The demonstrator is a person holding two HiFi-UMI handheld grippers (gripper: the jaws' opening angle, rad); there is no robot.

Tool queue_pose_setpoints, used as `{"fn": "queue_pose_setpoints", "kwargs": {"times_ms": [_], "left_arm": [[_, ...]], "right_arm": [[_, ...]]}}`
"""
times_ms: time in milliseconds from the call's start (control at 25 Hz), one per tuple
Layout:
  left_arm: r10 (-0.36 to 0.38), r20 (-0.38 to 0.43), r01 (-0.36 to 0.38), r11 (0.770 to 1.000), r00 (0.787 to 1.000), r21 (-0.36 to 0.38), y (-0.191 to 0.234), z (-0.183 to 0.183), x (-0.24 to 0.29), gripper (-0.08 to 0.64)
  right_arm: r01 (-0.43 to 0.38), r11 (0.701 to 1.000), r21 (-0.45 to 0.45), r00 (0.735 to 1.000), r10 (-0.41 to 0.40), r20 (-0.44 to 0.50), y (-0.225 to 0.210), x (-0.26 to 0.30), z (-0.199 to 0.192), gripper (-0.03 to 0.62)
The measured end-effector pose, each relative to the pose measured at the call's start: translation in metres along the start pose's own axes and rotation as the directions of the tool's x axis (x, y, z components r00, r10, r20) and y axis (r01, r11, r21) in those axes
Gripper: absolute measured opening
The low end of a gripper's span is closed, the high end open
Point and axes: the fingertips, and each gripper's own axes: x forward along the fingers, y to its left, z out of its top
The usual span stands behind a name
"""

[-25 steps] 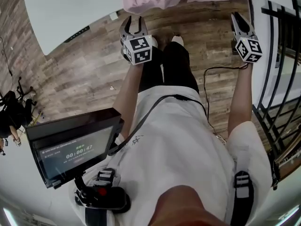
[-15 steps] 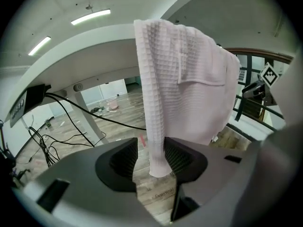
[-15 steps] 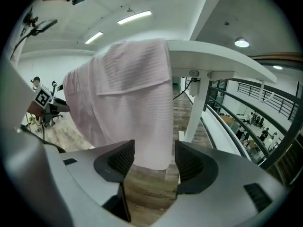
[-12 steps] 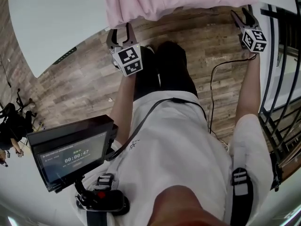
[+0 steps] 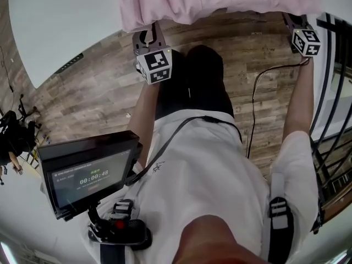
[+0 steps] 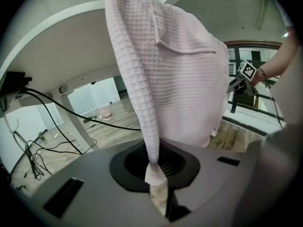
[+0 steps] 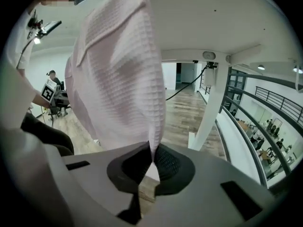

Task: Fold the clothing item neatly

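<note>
- One pink garment (image 5: 220, 1) lies on the white tabletop (image 5: 66, 21), with its near part draped over the tabletop's near edge and hanging toward the floor.
- The left gripper (image 5: 147, 34) sits just below that edge, at the hanging cloth's left end. Its fingers have just been closing and now pinch a bunched corner of the garment, with only a narrow gap left for the cloth.
- The right gripper (image 5: 294, 23) sits below the same edge at the cloth's right end. Its fingers have also just been closing and are fully together on a thin fold of the garment.
- From each pair of fingers the cloth rises straight up and away, back onto the tabletop.
- The held hem runs side to side along the tabletop's edge, stretched between the two grippers.
- Neither hand is nearer, since each already has its own corner.
- Judgement: the next move is likely a lift of both corners together up and over the tabletop, kept level so the hem stays straight.
- Count: one garment, one tabletop, two grippers.
</note>
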Motion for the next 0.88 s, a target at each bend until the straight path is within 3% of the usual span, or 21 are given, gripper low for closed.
{"fn": "queue_pose_setpoints", "kwargs": {"times_ms": [320,600,880], "left_arm": [[-0.072,-0.08,0.072,0.997,0.994,-0.011,-0.019,0.007,-0.019,0.014],[-0.113,-0.139,0.115,0.993,0.984,0.006,-0.037,-0.067,-0.047,0.014],[-0.099,-0.109,0.103,0.994,0.989,0.036,-0.026,-0.07,-0.063,0.014]], "right_arm": [[-0.01,0.998,0.061,1.0,0.01,0.001,0.029,-0.023,0.01,0.011],[-0.068,0.988,0.14,0.997,0.062,0.047,0.109,-0.01,-0.044,0.011],[-0.108,0.978,0.181,0.986,0.083,0.141,0.149,-0.009,-0.04,0.011]]}}
